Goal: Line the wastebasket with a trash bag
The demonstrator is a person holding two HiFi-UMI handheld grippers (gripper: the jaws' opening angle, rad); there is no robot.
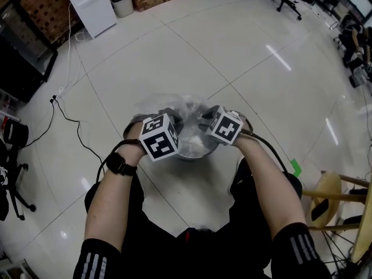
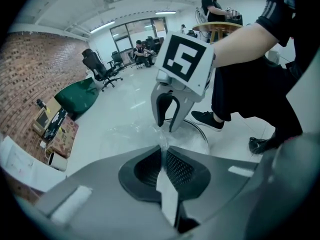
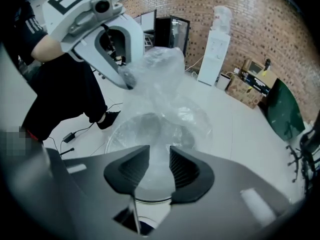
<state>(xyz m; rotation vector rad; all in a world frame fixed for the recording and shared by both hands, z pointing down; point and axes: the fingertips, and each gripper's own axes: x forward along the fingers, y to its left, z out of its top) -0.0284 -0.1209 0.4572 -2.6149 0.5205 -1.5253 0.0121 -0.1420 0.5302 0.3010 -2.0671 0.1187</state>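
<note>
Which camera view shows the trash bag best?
The right gripper view: the bag billows above the wastebasket, held up by the left gripper. In the head view the bag is mostly hidden. The left gripper view shows only a pinched strip of it.

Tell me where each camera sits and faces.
Head view: on the person's head, facing steeply down at wastebasket and trash bag; forearms, legs show.
Left gripper view: on the left gripper, along shut jaws pinching the bag toward the right gripper; right forearm shows.
Right gripper view: on the right gripper, open above the wastebasket, facing brick wall; legs show.
Shared: each gripper view shows the other.
</note>
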